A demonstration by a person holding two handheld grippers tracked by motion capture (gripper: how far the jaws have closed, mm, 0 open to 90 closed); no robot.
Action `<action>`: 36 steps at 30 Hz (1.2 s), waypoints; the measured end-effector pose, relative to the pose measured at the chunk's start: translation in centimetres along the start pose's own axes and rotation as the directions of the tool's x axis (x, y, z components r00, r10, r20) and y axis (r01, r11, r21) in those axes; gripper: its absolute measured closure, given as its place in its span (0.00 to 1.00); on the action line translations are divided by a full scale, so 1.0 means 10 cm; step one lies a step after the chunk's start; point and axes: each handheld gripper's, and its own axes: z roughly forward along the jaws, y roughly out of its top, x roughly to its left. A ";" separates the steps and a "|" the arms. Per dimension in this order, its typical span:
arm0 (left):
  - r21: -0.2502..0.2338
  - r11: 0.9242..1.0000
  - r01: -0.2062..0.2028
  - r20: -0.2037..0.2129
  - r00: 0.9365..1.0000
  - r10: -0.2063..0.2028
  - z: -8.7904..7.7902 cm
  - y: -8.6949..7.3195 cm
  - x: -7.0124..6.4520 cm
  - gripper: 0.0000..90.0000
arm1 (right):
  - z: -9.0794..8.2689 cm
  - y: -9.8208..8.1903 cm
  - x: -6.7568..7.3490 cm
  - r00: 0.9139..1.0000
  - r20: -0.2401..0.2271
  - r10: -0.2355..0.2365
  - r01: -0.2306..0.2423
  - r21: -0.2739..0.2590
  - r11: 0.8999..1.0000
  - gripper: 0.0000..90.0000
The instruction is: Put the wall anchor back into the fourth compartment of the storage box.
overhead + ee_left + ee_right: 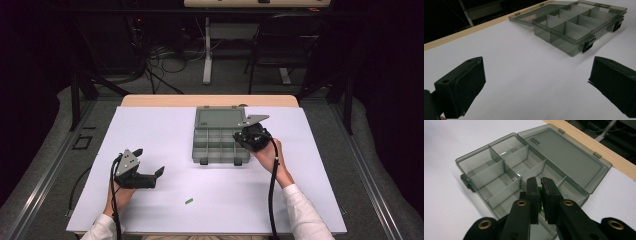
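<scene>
1. Right gripper (539, 195) is pinched nearly shut on a small green piece (539, 192), hanging right over the open organizer box's (200, 150) right-side compartments.
2. Left gripper (150, 172) sits with jaws wide apart and empty, well left of the box.
3. Another green piece (188, 201) lies on the table, nearer the left hand.

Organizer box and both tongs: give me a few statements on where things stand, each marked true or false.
1. The box has its lid open, lying flat on the table. True.
2. The right tongs are wide open with nothing between them. False: they are closed on a small green piece over the box.
3. The left tongs are open with nothing between them. True.
4. A second green piece lies on the white table, outside the box. True.
5. The left tongs are above the box. False: they are apart from it, over bare table.
</scene>
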 end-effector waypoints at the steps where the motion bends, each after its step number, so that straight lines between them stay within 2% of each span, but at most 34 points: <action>1: 0.002 1.000 -0.003 -0.002 1.000 0.003 0.00 0.00 0.00 0.00 | 0.01 0.00 -0.02 1.000 0.003 0.005 -0.005 0.004 1.000 0.94; 12: 0.000 1.000 0.002 -0.003 1.000 -0.002 0.00 0.00 0.00 0.00 | 0.20 0.03 -0.16 0.999 0.035 0.032 -0.034 0.053 0.998 0.94; 23: 0.000 1.000 0.000 -0.002 1.000 0.000 -0.01 0.00 0.00 0.00 | 0.39 0.00 -0.23 0.996 0.056 0.065 -0.071 0.097 0.993 0.93; 30: -0.004 1.000 0.003 -0.002 1.000 -0.003 -0.01 0.00 0.00 0.00 | 0.36 -0.03 -0.24 0.993 0.052 0.110 -0.113 0.076 0.991 0.77; 34: -0.004 1.000 0.005 -0.003 1.000 -0.005 -0.01 0.00 0.00 0.00 | 0.29 -0.03 -0.24 0.991 0.035 0.130 -0.132 0.064 0.989 0.55; 36: -0.005 1.000 0.004 -0.005 1.000 -0.004 -0.01 0.01 0.00 0.00 | 0.24 -0.04 -0.22 0.991 0.025 0.128 -0.129 0.049 0.990 0.48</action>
